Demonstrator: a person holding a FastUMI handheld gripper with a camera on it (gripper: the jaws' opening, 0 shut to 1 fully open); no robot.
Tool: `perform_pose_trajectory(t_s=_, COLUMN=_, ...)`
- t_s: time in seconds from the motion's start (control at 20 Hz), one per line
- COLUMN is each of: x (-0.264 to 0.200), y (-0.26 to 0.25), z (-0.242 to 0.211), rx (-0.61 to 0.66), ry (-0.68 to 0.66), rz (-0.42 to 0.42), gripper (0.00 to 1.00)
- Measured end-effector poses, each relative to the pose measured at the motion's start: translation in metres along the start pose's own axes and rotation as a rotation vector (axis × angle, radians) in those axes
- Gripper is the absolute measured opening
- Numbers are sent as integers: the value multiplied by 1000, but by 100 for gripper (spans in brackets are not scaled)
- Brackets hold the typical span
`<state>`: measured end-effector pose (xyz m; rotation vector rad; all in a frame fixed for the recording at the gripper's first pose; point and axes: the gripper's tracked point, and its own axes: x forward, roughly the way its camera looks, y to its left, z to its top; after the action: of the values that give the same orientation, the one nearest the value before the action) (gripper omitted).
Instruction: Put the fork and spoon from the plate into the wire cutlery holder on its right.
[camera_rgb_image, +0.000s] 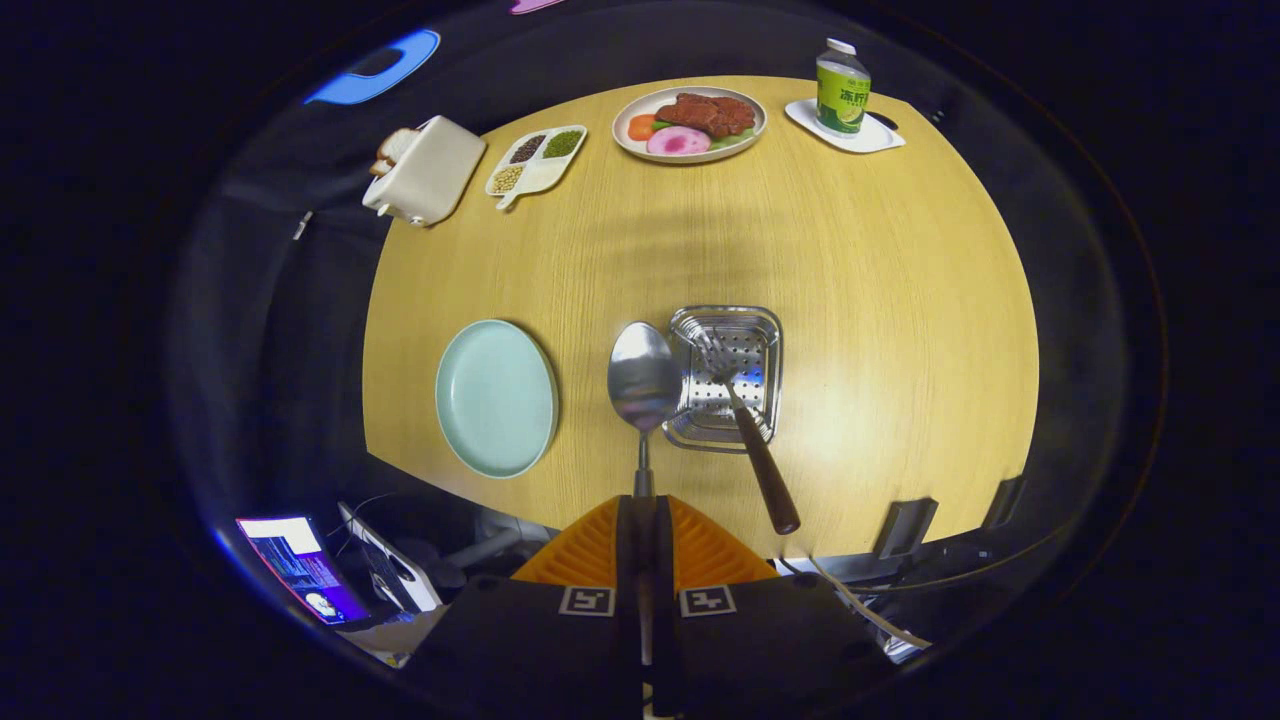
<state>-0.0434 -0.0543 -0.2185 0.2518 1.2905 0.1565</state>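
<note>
Gripper (640, 500) with its fingers pressed together on the handle of the spoon (644, 385), whose long axis runs straight ahead of them, bowl foremost. The wire cutlery holder (770, 330) stands just to the right of the spoon's bowl; the fork (745, 420) already leans in it, handle sloping back toward the gripper. The empty plate (495, 397) lies left of the holder. The remaining move is judged a short shift rightward over the holder's rim.
</note>
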Motion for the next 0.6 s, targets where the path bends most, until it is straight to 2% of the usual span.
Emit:
perform_pose_trajectory(t_s=0.3, x=10, y=-16, z=-5, rx=19, ry=123, rz=-28, gripper=9)
perform_pose_trajectory(t_s=0.6, x=21, y=-23, z=3, rx=138, ry=179, rz=-52, gripper=9)
